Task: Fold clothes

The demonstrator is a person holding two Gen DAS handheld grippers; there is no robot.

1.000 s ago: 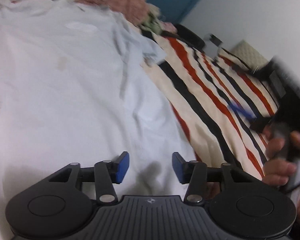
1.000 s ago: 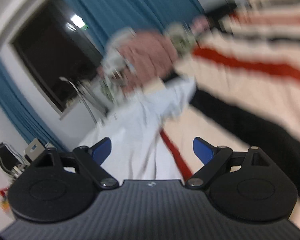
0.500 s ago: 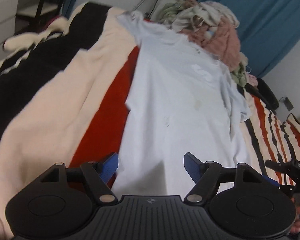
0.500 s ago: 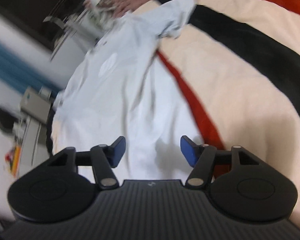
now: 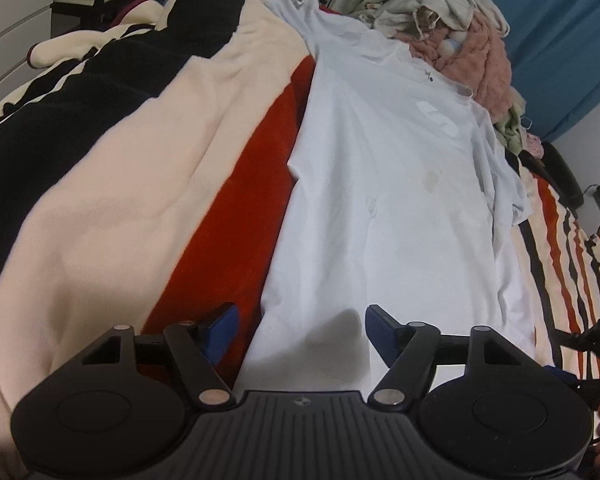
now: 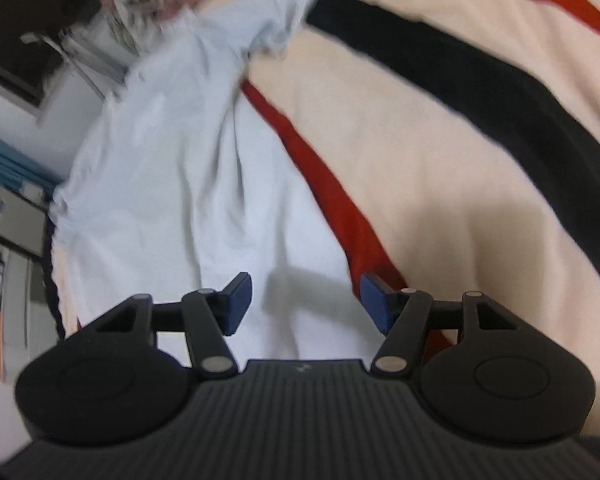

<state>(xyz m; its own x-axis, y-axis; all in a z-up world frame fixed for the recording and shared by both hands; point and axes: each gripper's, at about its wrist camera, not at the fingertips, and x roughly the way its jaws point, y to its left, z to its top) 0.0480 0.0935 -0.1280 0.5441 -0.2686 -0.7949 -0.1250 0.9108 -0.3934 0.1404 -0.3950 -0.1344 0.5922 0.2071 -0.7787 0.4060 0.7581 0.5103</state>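
A pale blue T-shirt [image 5: 388, 200] lies spread flat on a striped blanket, collar end far away; it also shows in the right wrist view [image 6: 168, 184]. My left gripper [image 5: 300, 330] is open and empty, hovering low over the shirt's near left hem corner. My right gripper [image 6: 304, 302] is open and empty, low over the shirt's near right hem corner beside a red stripe. The right gripper and the hand on it show at the right edge of the left wrist view [image 5: 596, 364].
The blanket [image 5: 112, 184] has cream, red and black stripes and covers the bed. A heap of pink and pale clothes [image 5: 456, 28] lies beyond the shirt's collar. Blue curtains [image 5: 556, 20] hang behind. White drawers [image 5: 16, 12] stand at far left.
Both grippers swung down from a wider view to the shirt's near hem. The left one moved left to the hem's left corner and opened wider; the right one dropped onto the right corner.
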